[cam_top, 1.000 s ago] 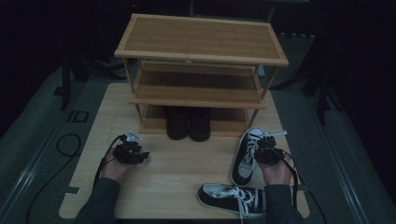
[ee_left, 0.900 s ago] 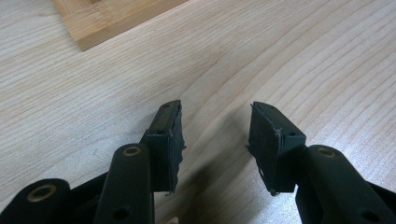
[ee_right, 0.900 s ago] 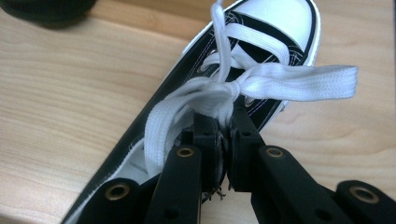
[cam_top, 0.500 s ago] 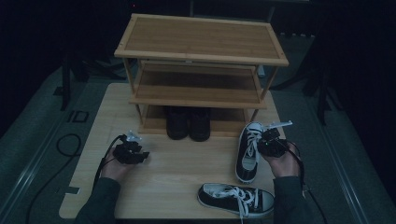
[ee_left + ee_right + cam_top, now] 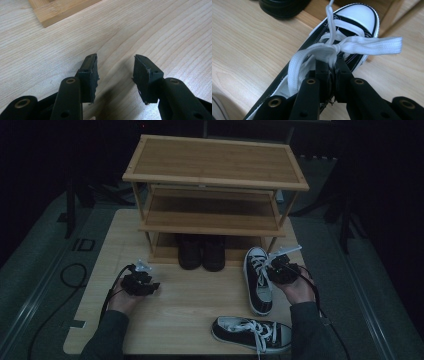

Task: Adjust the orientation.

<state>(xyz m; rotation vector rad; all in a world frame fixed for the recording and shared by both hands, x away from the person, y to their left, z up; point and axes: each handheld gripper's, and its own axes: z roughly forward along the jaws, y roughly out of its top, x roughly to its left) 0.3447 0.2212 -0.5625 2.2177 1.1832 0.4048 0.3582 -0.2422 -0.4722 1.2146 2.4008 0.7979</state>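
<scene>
The right gripper (image 5: 331, 72) has its jaws closed tight on the side wall of a black and white sneaker (image 5: 258, 280), just under the knot of the white lace (image 5: 352, 46), and the shoe points its white toe toward the bottom shelf of the wooden shoe rack (image 5: 215, 172), very near its right front leg. The step in hand seems to be to put this sneaker on the rack. To do it well, the person should keep the grip firm on the canvas and not on the lace alone, because the lace can slip and let the shoe swing. The toe should go in first and straight, clear of the rack leg, into the free space to the right of the dark pair (image 5: 202, 251) that already stands on the bottom shelf. The sole should come down flat before the jaws let go. The left gripper (image 5: 115, 75) hangs over the bare counter (image 5: 190, 305) with its jaws about half open and nothing between them; it could steady the rack if it moves. Counted, there are two sneakers, the held one and a second sneaker (image 5: 252, 334) lying sideways near the front edge of the counter, two dark shoes on the bottom shelf, one rack with three shelves, and two grippers.
</scene>
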